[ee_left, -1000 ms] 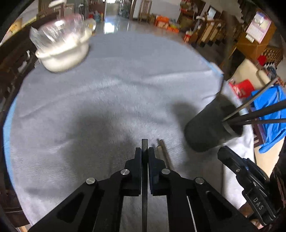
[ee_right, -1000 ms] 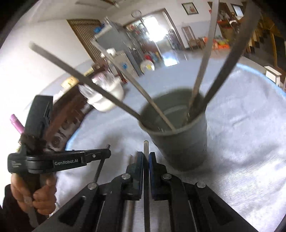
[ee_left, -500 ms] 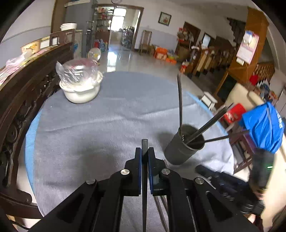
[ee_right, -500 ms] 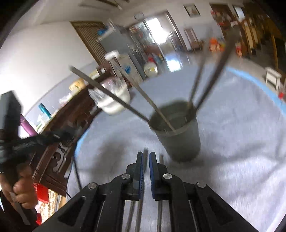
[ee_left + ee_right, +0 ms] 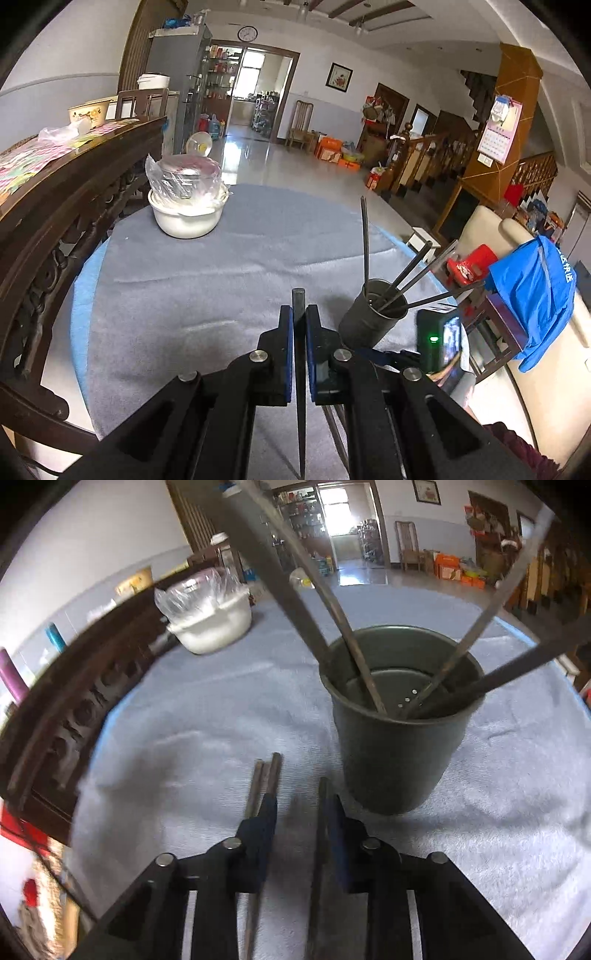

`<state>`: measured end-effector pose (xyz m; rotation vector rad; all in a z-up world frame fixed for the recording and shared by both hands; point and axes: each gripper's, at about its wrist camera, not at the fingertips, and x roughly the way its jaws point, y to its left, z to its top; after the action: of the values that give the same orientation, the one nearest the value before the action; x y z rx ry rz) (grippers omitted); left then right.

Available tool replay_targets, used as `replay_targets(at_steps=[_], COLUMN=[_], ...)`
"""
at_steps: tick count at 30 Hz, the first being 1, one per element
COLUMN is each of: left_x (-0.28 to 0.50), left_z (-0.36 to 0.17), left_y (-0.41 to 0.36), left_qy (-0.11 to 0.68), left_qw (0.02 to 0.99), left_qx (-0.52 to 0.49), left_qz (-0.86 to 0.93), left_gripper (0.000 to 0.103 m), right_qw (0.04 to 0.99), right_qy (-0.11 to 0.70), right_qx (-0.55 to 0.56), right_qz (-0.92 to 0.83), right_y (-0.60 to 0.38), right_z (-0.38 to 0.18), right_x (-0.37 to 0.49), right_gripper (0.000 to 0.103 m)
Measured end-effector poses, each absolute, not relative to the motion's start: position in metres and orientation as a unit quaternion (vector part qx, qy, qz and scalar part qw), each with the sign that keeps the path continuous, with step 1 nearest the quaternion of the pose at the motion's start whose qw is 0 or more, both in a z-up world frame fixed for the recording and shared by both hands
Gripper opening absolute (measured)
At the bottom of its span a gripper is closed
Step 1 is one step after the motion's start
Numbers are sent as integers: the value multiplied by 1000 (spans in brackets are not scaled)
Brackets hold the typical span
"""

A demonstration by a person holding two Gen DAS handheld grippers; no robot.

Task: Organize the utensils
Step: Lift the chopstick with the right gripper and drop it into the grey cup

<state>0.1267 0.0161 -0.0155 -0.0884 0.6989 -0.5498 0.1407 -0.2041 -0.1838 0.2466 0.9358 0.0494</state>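
Left gripper (image 5: 299, 345): jaws clamped on one chopstick (image 5: 298, 369), thin, dark, square-section, its long axis running along the fingers toward 12 o'clock with the blunt tip just past the pads. In the left view the cup (image 5: 371, 321) stands at about 2 o'clock from that tip, near but apart, so I judge the coming move to be a swing toward 2 o'clock and a tilt to stand the stick over the rim. Cup is a dark, matte, tapered cylinder, upright on the cloth (image 5: 221, 280); small holes show in its floor in the right view. Four sticks already lean in it, fanned outward. Right gripper (image 5: 297, 812): jaws opening, nothing pinched between the pads. Loose sticks (image 5: 264, 779) lie flat on the cloth under it, two side by side beneath the left pad and one along the inner edge of the right pad, all with long axes toward 12 o'clock; cup just beyond at 1 o'clock. The right gripper is nearer these. Cloth is grey, napped, slightly wrinkled. White bowl (image 5: 186, 218) with plastic wrap sits well apart at 11 o'clock.
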Motion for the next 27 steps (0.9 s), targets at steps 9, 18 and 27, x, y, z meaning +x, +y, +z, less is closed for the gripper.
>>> replay_targets(at_steps=[9,18,27], left_x=[127,120,107], left_z=[-18,-15,-1], left_y=[16,11,4], left_qy=[335,331,317], left_qw=[900,903,910], left_qx=[-44,-38,-36], left_qz=[-276,-272,-264], left_gripper=[7,7,7], right_qw=[859,880,923], right_qy=[500,461,344], right_qx=[108,118,166], right_qz=[1,9,35], right_y=[-205,-215,-242], right_z=[-207,-186,-115], right_x=[171,150,83], right_gripper=[27,6,6])
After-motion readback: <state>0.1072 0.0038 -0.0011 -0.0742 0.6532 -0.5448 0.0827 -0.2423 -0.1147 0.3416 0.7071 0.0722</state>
